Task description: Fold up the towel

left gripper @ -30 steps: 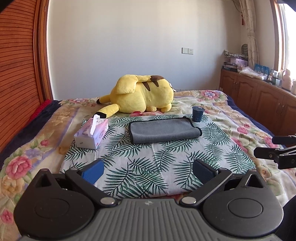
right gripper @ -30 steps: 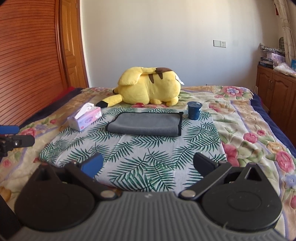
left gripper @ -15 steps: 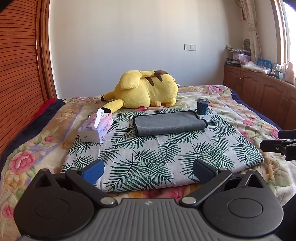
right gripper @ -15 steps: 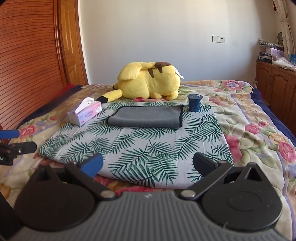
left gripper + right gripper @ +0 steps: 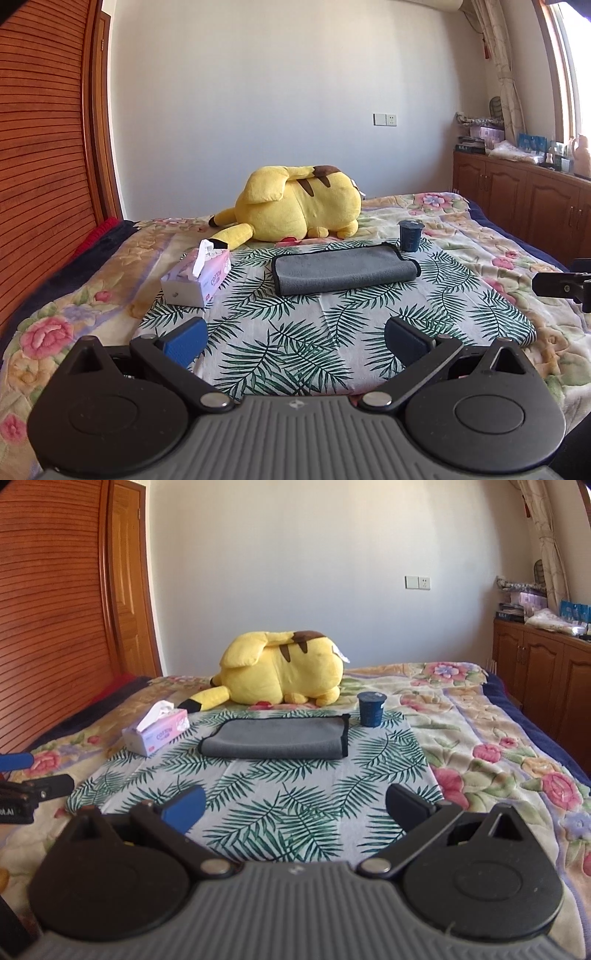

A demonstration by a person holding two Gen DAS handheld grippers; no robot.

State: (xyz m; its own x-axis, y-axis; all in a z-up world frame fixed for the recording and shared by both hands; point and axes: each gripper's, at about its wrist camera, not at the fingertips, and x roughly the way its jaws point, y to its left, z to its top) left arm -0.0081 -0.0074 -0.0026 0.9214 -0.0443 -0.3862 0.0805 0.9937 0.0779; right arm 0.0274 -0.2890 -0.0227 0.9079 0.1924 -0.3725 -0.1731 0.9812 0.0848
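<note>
So I've got the grey towel (image 5: 343, 272) lying folded flat, long axis running left-right across the leaf-print cloth (image 5: 295, 347); both left gripper (image 5: 295, 341) and right gripper (image 5: 293, 806) fingers spread wide, holding nothing.

The word "COTTON" is printed in pink on the side of the tissue box (image 5: 195, 275), which is seen ahead of the jaws and to their left. Smaller print below it cannot be read. The letters "ot.AI" are seen on the left gripper (image 5: 22, 805).
</note>
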